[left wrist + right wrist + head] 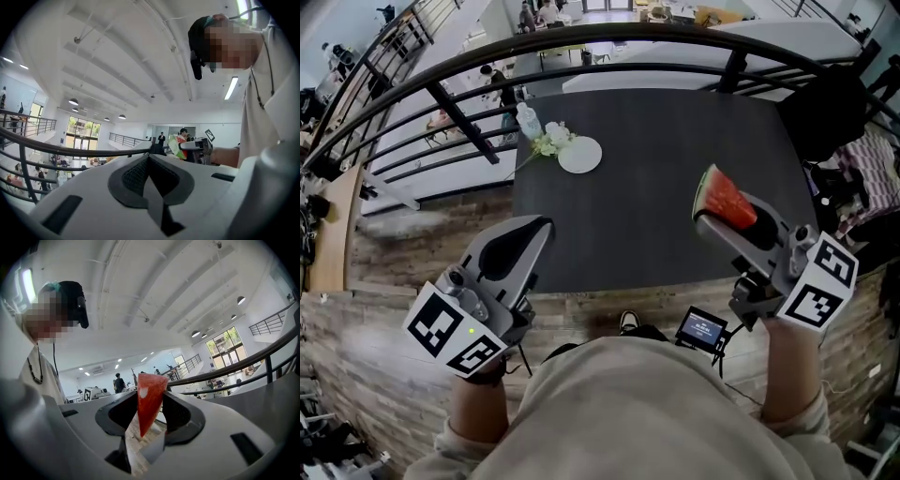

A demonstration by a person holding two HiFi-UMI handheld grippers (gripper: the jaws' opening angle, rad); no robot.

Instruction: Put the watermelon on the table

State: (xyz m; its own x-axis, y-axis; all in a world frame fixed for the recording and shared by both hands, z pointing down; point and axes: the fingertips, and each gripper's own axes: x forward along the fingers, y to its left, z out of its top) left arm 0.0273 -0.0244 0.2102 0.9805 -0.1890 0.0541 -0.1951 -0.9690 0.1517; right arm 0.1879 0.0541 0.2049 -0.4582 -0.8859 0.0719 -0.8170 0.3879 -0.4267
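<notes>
Head view, looking steeply down: a dark square table (656, 141) stands against a curved black railing (581, 37) that runs along its far side. Most of the tabletop is bare. Only its far left corner is taken up, by a white plate (579, 156), a small bunch of flowers (549, 141) and a bottle (528, 120), all close together.

The right gripper (705, 217) is near the table's front right edge, and its fingers are clamped on a red watermelon slice (724, 199) with a green rind, held up off the tabletop. The left gripper (546, 227) is at the front left edge, with its fingers closed together on nothing.

The right gripper view shows the watermelon slice (149, 399) as a red wedge pinched between the two dark pads, which the head view hides. The left gripper view shows its own pads (136, 176) meeting, and beyond them the right gripper (185, 145) holding the slice from the side.
</notes>
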